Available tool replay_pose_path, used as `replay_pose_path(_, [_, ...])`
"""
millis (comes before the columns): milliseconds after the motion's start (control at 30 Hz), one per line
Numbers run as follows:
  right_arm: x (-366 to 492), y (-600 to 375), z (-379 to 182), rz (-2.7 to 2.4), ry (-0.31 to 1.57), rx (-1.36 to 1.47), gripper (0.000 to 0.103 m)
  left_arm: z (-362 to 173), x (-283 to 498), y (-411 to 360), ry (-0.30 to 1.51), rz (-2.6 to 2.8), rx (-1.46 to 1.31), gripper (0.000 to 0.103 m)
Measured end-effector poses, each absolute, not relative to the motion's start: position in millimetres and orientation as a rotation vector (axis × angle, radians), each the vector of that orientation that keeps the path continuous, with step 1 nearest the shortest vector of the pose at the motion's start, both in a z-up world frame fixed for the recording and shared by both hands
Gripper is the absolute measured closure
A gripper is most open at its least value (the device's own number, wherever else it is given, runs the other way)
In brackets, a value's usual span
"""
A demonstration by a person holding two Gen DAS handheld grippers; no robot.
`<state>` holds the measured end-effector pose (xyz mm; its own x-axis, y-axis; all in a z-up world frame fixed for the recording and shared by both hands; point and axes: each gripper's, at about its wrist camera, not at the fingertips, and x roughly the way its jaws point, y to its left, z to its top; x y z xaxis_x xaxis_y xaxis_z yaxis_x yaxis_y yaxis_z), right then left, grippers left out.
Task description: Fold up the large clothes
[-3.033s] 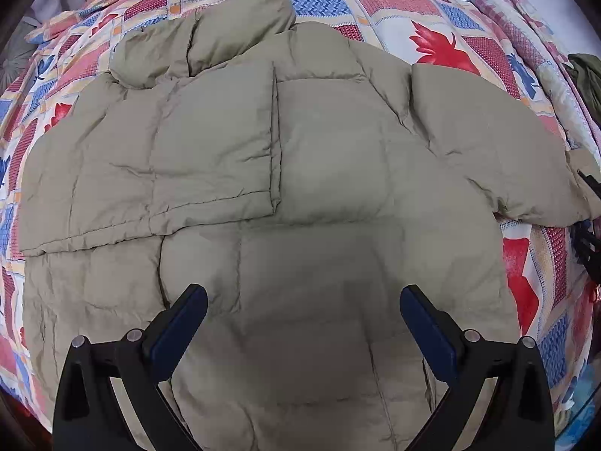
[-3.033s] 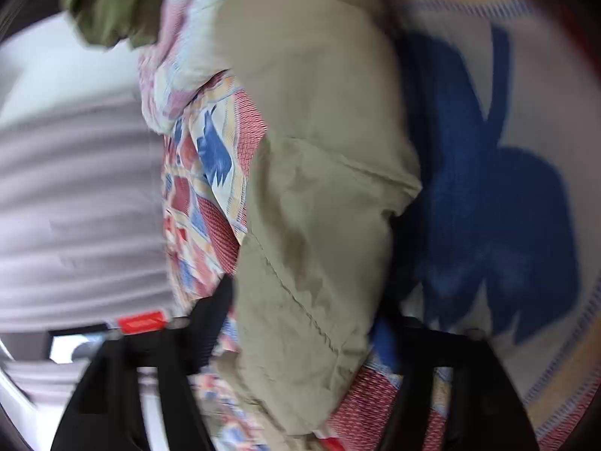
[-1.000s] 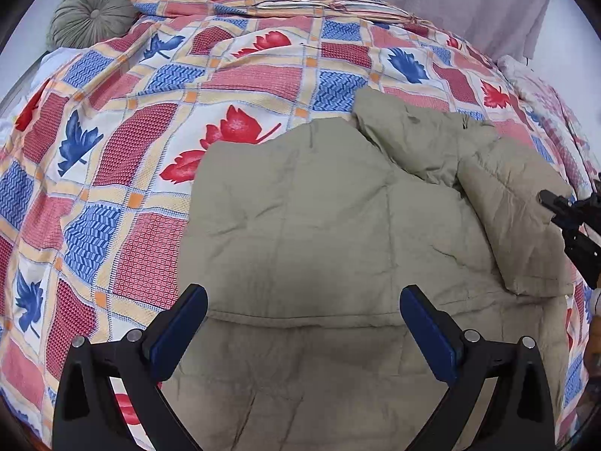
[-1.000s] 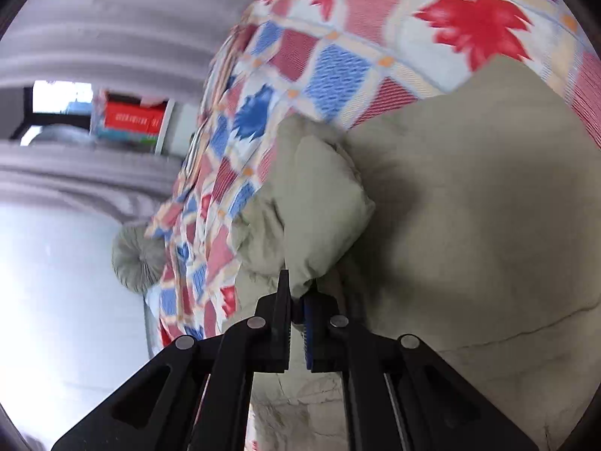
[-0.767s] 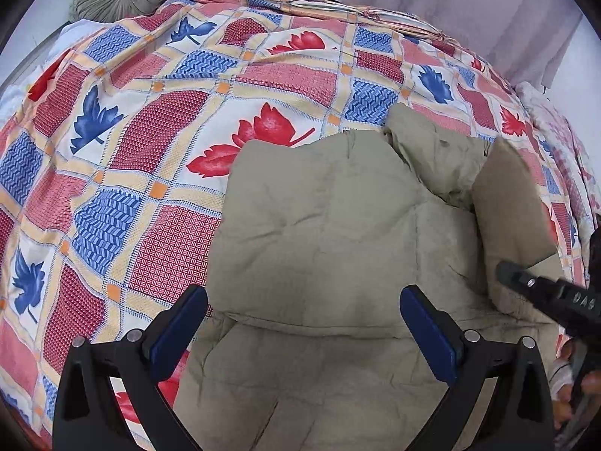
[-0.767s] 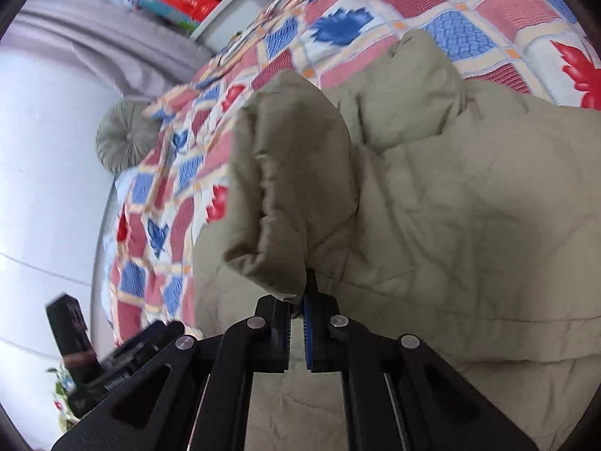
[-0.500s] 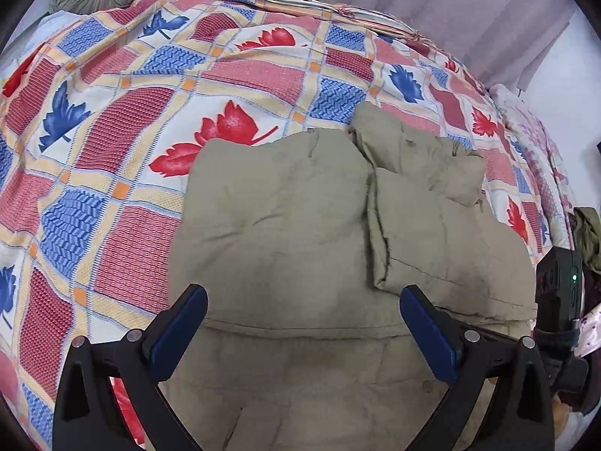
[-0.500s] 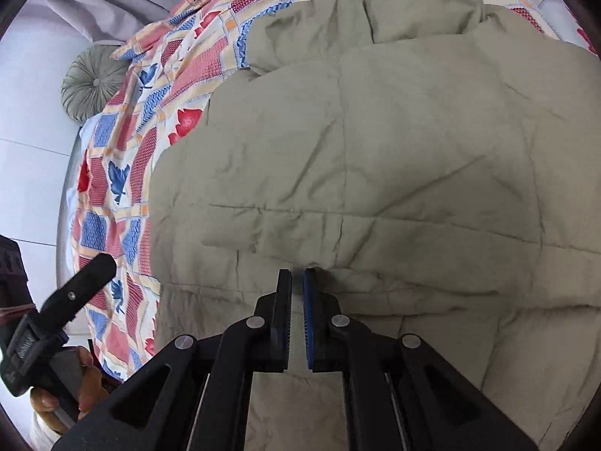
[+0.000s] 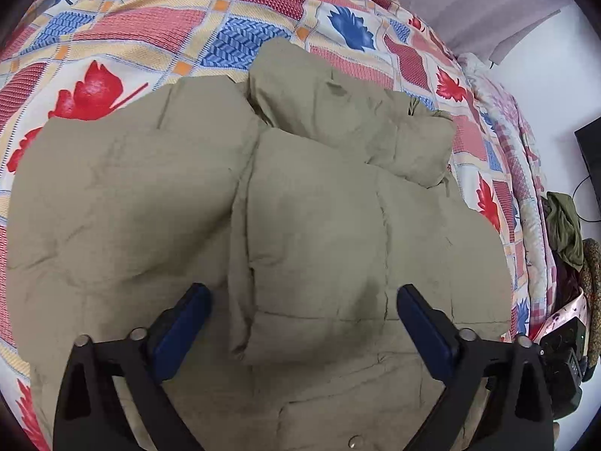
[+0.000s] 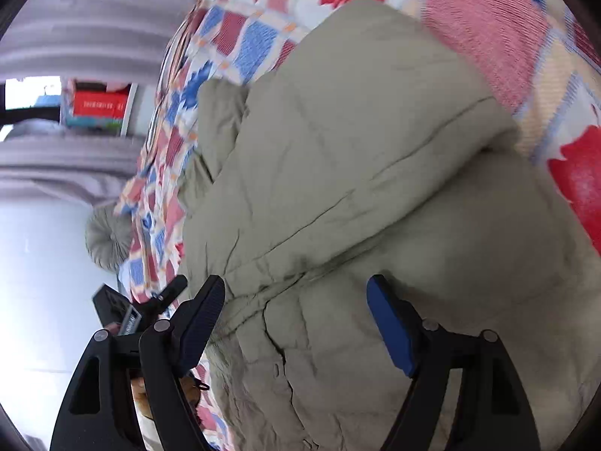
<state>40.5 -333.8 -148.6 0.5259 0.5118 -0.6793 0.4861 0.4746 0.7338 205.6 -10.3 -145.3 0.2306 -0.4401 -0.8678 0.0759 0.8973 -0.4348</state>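
Currently logged, largest item first.

Bed (image 9: 124, 26): patchwork cover in red, blue and cream with leaf prints; it carries everything below.

Puffer jacket (image 9: 124, 203): khaki, quilted, lying flat across the near half of the bed, collar (image 9: 323, 97) pointing toward the far edge. Both sleeves now lie folded over the body; the right sleeve (image 9: 315, 240) rests as a puffy panel on the right half, cuff end toward the near edge.

Left tool (image 9: 300, 323): released, jaws wide, hovering over the lower body of the jacket, gripping nothing.

Right tool (image 10: 296, 319): released, jaws spread, hovering above the jacket near the bed's right edge, gripping nothing.

Step in hand, as I judge it: sleeves are in, so the hem should go up next. I would take the hem at both near corners, one tool each, pinching all the layers, then carry it toward the collar in one even lift. Padding springs back, so I would press the fold flat before letting go.

Change since earlier: three seconds ago the right sleeve stuck out sideways toward the bed's right edge. One second ago my right tool was clenched on its cuff, carrying it inward. Half a second ago the sleeve was down, tool not yet parted; now it is released.
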Motion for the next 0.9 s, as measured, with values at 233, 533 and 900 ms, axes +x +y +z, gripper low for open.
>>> replay_pose_path(233, [37, -370, -159, -0.013, 1.012, 1.253, 0.022, -146, 211, -18, 1.321, -0.37, -0.448, 0.09])
replay_pose_path(533, [65, -401, -130, -0.058, 0.908, 1.181, 0.022, -119, 185, 32, 1.236, -0.298, -0.332, 0.09])
replay_pose_path(900, [61, -406, -166, -0.111, 1.019, 1.117, 0.023, -154, 177, 52, 1.276, -0.191, -0.185, 0.091])
